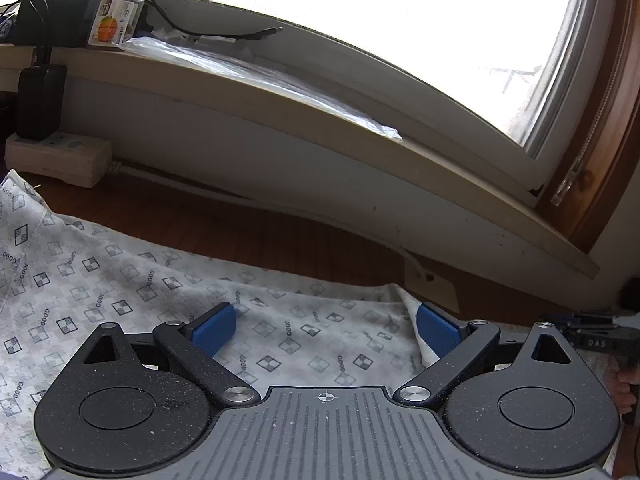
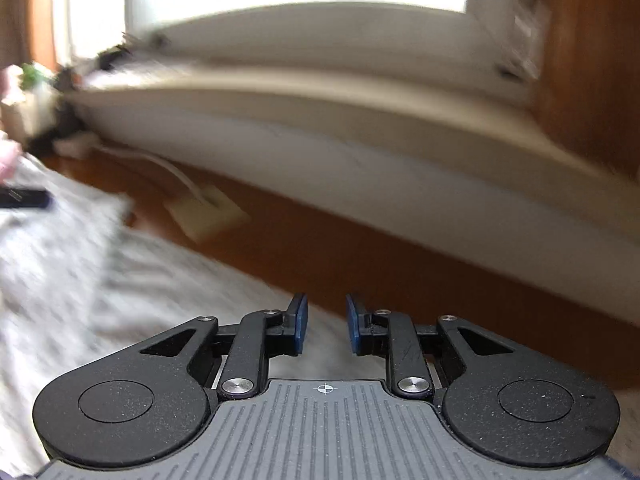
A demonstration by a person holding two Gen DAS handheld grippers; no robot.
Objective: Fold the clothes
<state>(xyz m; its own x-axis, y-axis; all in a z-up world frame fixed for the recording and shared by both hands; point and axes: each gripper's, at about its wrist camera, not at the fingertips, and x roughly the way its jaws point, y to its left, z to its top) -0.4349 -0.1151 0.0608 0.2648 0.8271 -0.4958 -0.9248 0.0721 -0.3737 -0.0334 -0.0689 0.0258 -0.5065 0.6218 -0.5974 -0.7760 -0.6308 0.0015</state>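
Surface: brown wooden tabletop (image 1: 280, 236) under a bright window (image 1: 400, 20), with a pale sill (image 1: 320, 112) running across behind.
Left gripper (image 1: 325, 326): fingers spread wide, blue pads (image 1: 214, 330) hovering over or resting on the cloth, which of the two cannot be told; nothing pinched between them.
Garment (image 1: 132, 292): white fabric printed with small checkered squares and "GOOD" lettering, lying spread on the table under and ahead of the left gripper; its far edge ends short of the wall, and a raised fold sits just beside the right-hand blue pad.
Right gripper (image 2: 326, 330): fingers set narrow with a clear gap, nothing between the pads; it is above the near edge of the garment (image 2: 60, 280), whose blurred bulk lies to its left.
Table, far side: white power strip (image 1: 60, 158) with a black adapter (image 1: 40, 102) plugged in, and a white cable (image 1: 192, 190) along the wall.
Sill: bottle with an orange label (image 1: 118, 8), black cords (image 1: 224, 34), clear plastic sheet (image 1: 248, 70).
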